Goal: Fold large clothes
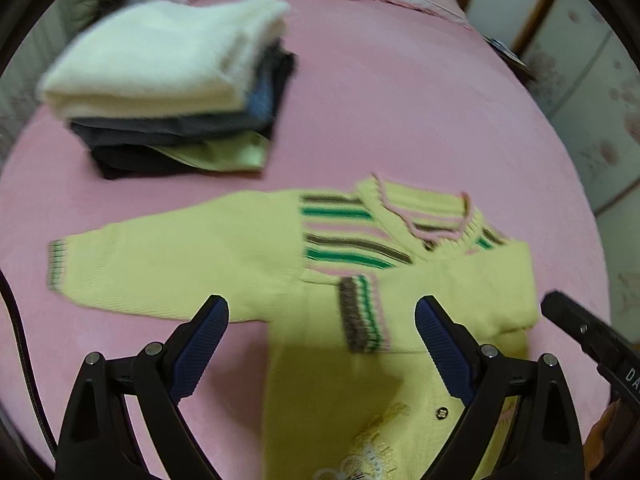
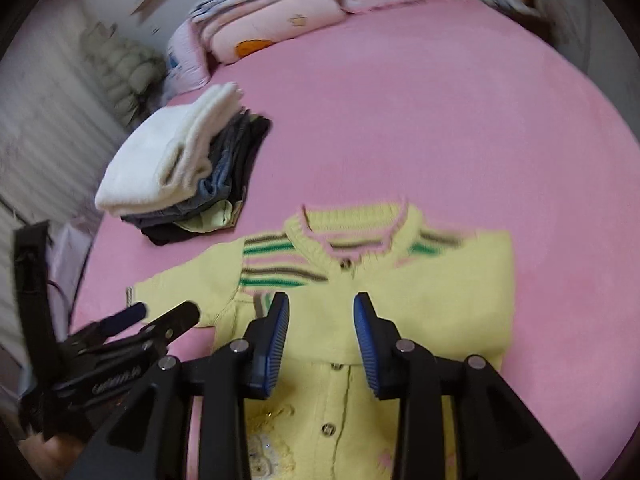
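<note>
1. Nearest the left wrist camera was the left gripper (image 1: 322,316). Its two blue pads stood wide apart, with nothing between them. It hung above the yellow cardigan (image 1: 340,380).
2. Nearest the right wrist camera was the right gripper (image 2: 321,314). Its blue pads had a smaller gap between them. Nothing was caught in that gap.
3. The yellow cardigan (image 2: 420,304) lay flat on the pink bed (image 2: 420,120), at about 6 o'clock in both views, front side up with its buttons showing.
4. It had green, brown and pink stripes at the shoulders and a pink-edged collar (image 2: 352,236).
5. One sleeve (image 1: 180,252) stretched out toward 9 o'clock in the left view. The other sleeve was folded across the chest, and its striped cuff (image 1: 362,312) lay in the middle.
6. A pile of folded clothes (image 1: 168,80) sat at about 10 o'clock, well apart from the cardigan. A white one was on top.
7. Pink folded bedding (image 2: 276,16) lay at 12 o'clock, at the far end of the bed.
</note>
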Demonstrator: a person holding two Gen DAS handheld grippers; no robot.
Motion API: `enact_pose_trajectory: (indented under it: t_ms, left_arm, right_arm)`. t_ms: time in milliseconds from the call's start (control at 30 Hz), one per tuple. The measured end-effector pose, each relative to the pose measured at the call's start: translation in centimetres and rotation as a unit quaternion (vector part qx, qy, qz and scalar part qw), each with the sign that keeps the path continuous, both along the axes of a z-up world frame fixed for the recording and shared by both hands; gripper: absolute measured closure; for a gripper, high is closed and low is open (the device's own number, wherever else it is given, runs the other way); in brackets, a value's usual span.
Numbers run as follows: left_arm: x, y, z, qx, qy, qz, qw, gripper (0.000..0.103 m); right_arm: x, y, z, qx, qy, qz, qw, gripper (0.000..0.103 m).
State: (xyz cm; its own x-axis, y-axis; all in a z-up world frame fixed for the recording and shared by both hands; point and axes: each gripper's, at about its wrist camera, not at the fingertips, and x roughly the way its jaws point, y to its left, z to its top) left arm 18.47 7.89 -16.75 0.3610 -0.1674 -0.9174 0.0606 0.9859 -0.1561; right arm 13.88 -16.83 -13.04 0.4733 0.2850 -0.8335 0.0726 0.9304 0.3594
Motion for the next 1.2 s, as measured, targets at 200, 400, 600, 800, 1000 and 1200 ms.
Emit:
enact_pose_trajectory:
  t_ms: [200, 400, 600, 800, 1000, 1200]
  left_arm:
    - [1.5, -1.9, -4.1, -0.038, 0.055, -0.03, 0.9973, 0.039]
    - [2.6, -3.3, -7.5, -0.045, 0.079, -0.037, 0.9952, 0.039]
    - [3.4, -5.2, -8.4, -0.032, 0.086, -0.036, 0.9951, 0.09]
    - [3.6, -8.0, -6.9, -0.016, 0.056, -0.051, 0.997, 0.095]
    - [4.8, -8.7, -4.4, 0.004, -0.025, -0.023, 0.9994, 0.095]
    - [6.2, -9.2, -10.5, 0.057, 0.031, -0.018, 0.9977, 0.089]
  right_arm:
    - [-4.1, -4.3, -3.5, -0.007, 0.061, -0.078, 0.995, 0.07]
    - [-4.9, -7.2, -6.3, -0.016, 0.087, -0.113, 0.99, 0.07]
    - [-2.8, -7.8, -9.1, -0.08, 0.092, -0.063, 0.991, 0.07]
    - [-1.1, -8.0, -9.6, -0.121, 0.073, -0.022, 0.99, 0.07]
    - [-0.8, -8.2, -9.0, -0.123, 0.035, -0.025, 0.991, 0.089]
    - [-1.4, -7.8, -10.9, -0.148, 0.056, -0.032, 0.987, 0.081]
